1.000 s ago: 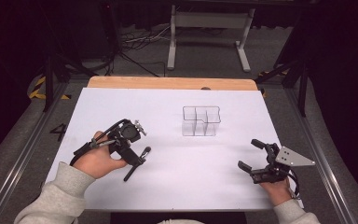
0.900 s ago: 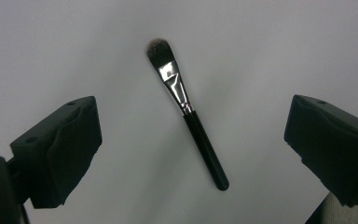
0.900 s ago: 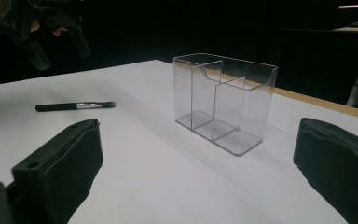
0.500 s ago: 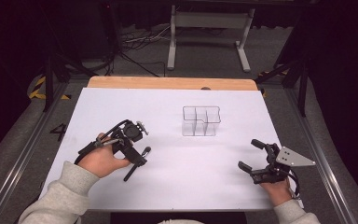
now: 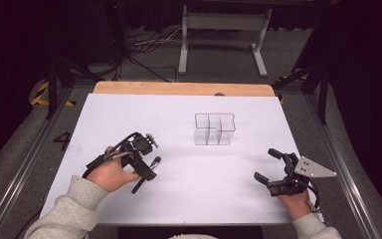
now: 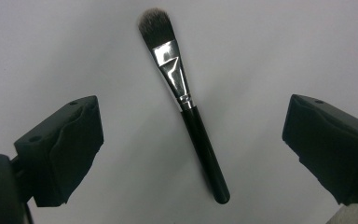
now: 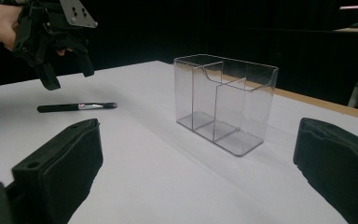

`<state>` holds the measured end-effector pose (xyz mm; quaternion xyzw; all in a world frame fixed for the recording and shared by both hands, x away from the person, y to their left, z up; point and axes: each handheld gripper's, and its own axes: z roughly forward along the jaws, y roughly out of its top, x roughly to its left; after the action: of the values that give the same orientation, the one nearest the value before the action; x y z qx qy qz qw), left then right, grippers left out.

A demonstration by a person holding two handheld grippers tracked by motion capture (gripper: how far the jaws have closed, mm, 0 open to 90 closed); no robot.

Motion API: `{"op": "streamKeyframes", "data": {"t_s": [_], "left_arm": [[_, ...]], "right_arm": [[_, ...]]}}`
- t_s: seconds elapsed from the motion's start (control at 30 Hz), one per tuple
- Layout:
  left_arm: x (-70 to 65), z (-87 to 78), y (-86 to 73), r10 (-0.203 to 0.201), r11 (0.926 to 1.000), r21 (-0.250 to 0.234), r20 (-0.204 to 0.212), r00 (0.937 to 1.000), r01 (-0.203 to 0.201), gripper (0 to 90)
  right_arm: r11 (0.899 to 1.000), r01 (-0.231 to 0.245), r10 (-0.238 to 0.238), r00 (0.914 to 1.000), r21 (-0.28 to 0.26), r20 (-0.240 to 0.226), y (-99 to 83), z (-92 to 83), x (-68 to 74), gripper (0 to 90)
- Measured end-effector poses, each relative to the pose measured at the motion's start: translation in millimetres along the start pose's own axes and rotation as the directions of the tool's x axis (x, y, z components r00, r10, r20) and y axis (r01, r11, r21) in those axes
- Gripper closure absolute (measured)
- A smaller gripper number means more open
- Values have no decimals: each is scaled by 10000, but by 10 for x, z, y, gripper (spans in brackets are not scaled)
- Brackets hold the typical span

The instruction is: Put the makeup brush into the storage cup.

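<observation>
A black-handled makeup brush (image 6: 193,126) with a silver ferrule and dark bristles lies flat on the white table. My left gripper (image 5: 142,167) hovers just above the makeup brush (image 5: 148,172), open, its jaws standing wide on either side of the handle without touching it. A clear plastic organizer (image 5: 214,129) with three compartments stands upright and empty at the table's middle. My right gripper (image 5: 266,164) rests open near the front right, holding nothing and pointing at the organizer (image 7: 226,102). The right gripper view also takes in the brush (image 7: 77,107) and the left gripper (image 7: 51,51) above it.
The white sheet (image 5: 189,199) covers the table, with a wooden edge (image 5: 179,88) at the far side. Metal rails run along both sides. A stand and cables sit on the dark floor beyond the table.
My left gripper has edged slightly right and closer over the brush. The brush, the organizer and the right gripper have not moved.
</observation>
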<state>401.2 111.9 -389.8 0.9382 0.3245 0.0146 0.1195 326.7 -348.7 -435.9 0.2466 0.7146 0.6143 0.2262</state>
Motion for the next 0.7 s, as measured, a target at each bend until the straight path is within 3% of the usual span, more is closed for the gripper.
{"op": "streamKeyframes", "data": {"t_s": [0.37, 0.7], "left_arm": [[5, 101, -23, -183, 9995, 273, -198, 9996, 188, 73], [1, 175, -38, -102, 9988, 470, -145, 9998, 109, 92]], "right_arm": [[10000, 22, -22, 10000, 13, 26, 0, -3, 2, 19], [10000, 11, -11, 10000, -70, -45, 1, -7, 2, 19]]}}
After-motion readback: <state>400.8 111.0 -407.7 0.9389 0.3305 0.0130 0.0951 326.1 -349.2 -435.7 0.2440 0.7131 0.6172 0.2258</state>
